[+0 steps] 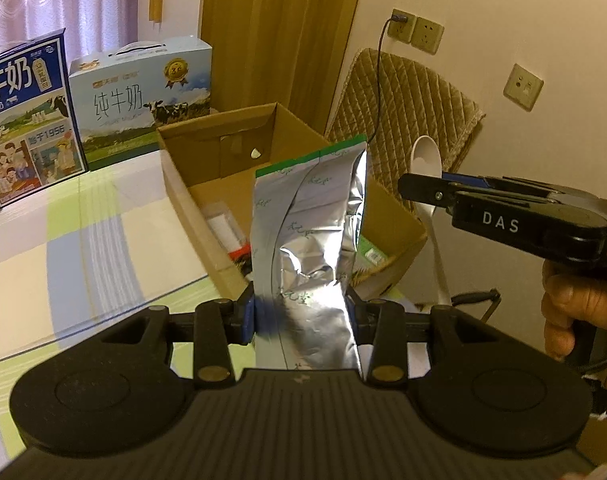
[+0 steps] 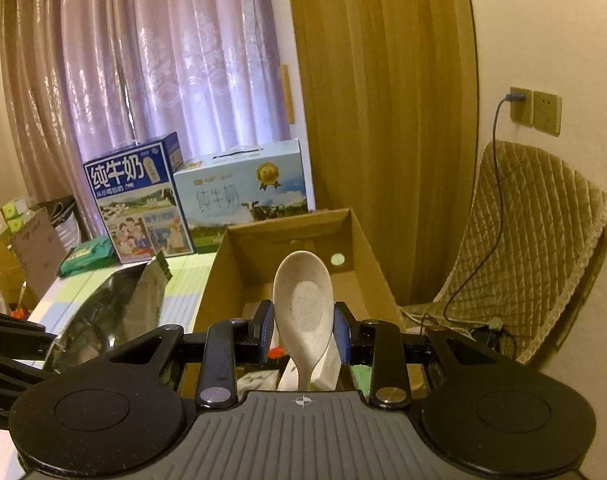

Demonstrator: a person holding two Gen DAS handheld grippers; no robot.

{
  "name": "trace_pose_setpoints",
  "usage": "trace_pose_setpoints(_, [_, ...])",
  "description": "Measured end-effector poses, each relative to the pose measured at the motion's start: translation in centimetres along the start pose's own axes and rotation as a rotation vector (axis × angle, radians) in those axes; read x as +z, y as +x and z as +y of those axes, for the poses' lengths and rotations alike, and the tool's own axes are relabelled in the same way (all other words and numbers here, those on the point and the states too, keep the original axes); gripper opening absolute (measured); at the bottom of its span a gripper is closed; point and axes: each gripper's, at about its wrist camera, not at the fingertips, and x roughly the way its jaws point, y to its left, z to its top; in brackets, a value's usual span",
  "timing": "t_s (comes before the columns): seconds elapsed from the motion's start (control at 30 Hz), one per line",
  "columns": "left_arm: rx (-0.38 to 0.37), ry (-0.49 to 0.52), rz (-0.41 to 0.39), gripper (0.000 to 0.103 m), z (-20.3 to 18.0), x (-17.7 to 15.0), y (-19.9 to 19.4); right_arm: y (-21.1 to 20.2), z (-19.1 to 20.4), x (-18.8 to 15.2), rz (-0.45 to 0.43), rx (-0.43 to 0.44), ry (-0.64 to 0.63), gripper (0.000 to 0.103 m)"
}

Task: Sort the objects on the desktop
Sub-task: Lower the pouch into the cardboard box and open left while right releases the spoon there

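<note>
Left gripper [image 1: 303,312] clamped on silver foil pouch [image 1: 309,248], pads pinching its lower part, pouch upright, green-edged top pointing forward. Right gripper [image 2: 303,334] closed on white spoon [image 2: 303,312], bowl up and forward, handle running down between the jaws; pads look tight on the neck, though contact on the right pad is not fully clear.

Just ahead of both jaws: open cardboard box [image 1: 191,208], the sorting target by the look of it. Pouch raised over the near box edge, not inside yet. Spoon over the box's near right side, also not released. Hand [image 1: 567,312] on the right gripper's grip visible in left view.

Already in the box, beyond and below the jaws: a white flat packet [image 1: 223,228], something red, a green-white pack [image 1: 371,254]; identities unclear. So part of the sort judged done.

Left: lower and release both held items. Far left of right jaws, green packet [image 2: 88,258] on checked tablecloth [image 1: 63,240]; unclear whether it counts. Milk cartons [image 2: 143,200] well beyond, likely background.
</note>
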Motion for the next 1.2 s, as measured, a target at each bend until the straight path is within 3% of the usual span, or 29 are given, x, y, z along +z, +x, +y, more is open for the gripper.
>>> trace_pose_setpoints(1.2, [-0.001, -0.133, -0.026, 0.035, 1.0, 6.4, 7.6, 8.8, -3.5, 5.1, 0.05, 0.027, 0.003, 0.029])
